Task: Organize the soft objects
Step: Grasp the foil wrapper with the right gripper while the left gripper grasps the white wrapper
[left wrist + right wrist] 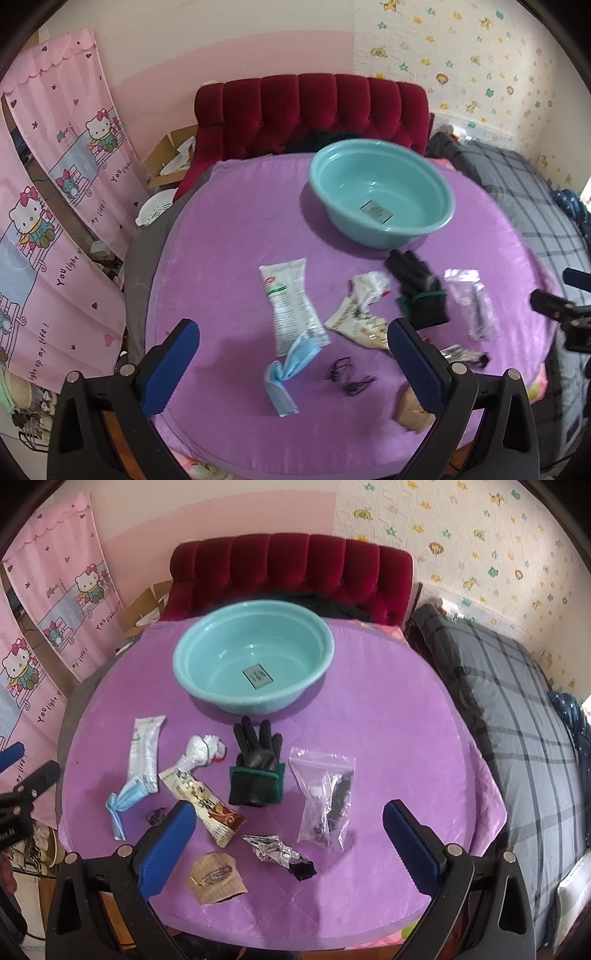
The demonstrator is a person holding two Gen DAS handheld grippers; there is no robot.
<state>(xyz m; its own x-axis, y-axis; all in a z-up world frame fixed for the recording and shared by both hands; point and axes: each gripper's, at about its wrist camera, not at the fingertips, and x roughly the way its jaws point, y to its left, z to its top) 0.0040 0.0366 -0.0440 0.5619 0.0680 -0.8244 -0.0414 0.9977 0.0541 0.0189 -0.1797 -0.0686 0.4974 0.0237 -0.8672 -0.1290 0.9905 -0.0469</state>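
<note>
We see the tabletop (388,738) covered in purple cloth with a faint satin sheen and quilted stitching, and toward its far edge a teal basin (255,668) of smooth, glossy plastic. Nearer the front edge lie a black glove (258,764) of matt, rubbery-looking material with a green knit cuff, a clear glossy plastic zip bag (325,797), crinkled silver foil wrapping (273,849), a brown paper-like wrapper (218,878) and a soft, pleated blue face mask (123,801). Each tool, left tool (291,369) and right tool (288,842), has matt black plastic arms, blue pads with a fine dotted texture and small shiny metal studs.
</note>
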